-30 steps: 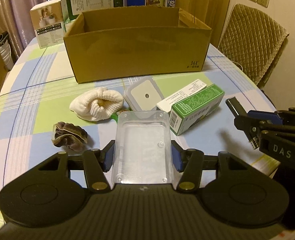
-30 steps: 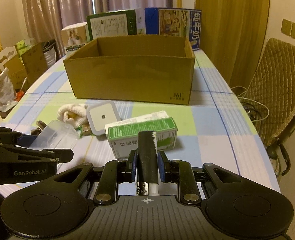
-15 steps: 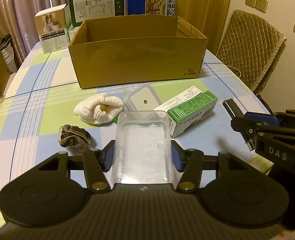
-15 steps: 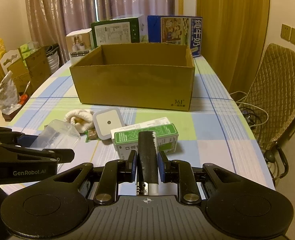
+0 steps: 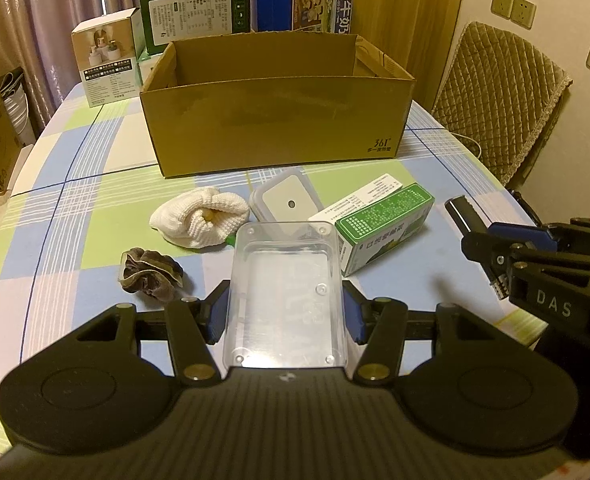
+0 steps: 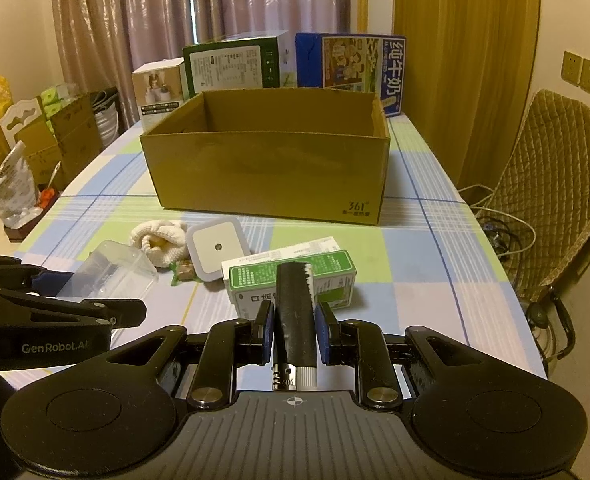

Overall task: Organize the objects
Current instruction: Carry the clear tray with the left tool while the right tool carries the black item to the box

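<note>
In the left wrist view, my left gripper (image 5: 286, 311) clamps a clear rectangular plastic container (image 5: 285, 292) by its long sides, above the near part of the checked tablecloth (image 5: 55, 216). I judge it light, slick and springy-walled, so I keep the pads low near the stiffer base. The open brown cardboard box (image 5: 275, 120) stands far ahead.

In the right wrist view, my right gripper (image 6: 295, 334) pinches a slim black stick-shaped tool with a serrated edge (image 6: 295, 312), lengthwise between the pads. It looks rigid and light; I hold mid-body, off the teeth. The green-and-white carton (image 6: 291, 280) lies just beyond.
</note>
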Action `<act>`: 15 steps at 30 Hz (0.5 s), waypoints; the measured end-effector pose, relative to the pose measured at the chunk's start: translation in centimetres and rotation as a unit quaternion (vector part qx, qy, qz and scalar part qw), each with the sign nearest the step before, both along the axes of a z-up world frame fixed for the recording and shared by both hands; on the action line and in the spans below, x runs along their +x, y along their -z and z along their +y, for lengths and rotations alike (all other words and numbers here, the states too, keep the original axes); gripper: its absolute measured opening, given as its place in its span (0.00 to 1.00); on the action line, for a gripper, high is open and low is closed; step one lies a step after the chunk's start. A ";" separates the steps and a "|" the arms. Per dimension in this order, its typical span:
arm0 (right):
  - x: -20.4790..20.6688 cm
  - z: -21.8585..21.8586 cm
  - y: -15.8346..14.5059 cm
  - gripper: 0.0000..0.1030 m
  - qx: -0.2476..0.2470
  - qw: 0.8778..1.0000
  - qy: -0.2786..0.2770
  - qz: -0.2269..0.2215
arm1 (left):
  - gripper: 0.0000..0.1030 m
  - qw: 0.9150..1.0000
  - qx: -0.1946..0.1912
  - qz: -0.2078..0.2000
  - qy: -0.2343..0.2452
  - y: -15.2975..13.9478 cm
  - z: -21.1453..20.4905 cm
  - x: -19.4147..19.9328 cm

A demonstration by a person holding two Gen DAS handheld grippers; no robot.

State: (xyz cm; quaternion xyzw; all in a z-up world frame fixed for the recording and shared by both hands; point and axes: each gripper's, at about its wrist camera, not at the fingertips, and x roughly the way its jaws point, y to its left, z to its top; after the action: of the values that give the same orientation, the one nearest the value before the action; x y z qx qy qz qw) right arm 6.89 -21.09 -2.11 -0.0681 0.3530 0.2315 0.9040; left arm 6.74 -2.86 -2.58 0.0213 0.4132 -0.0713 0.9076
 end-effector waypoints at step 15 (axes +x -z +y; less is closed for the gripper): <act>1.3 0.2 -0.5 0.18 -0.003 1.000 -0.002 -0.002 | 0.50 1.000 -0.005 -0.001 0.001 -0.4 0.5 1.2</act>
State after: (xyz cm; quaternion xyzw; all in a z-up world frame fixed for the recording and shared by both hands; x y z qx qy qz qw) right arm 8.22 -20.89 -1.64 -0.0718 0.3512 0.2325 0.9041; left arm 7.91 -2.40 -2.14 0.0173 0.4118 -0.0740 0.9081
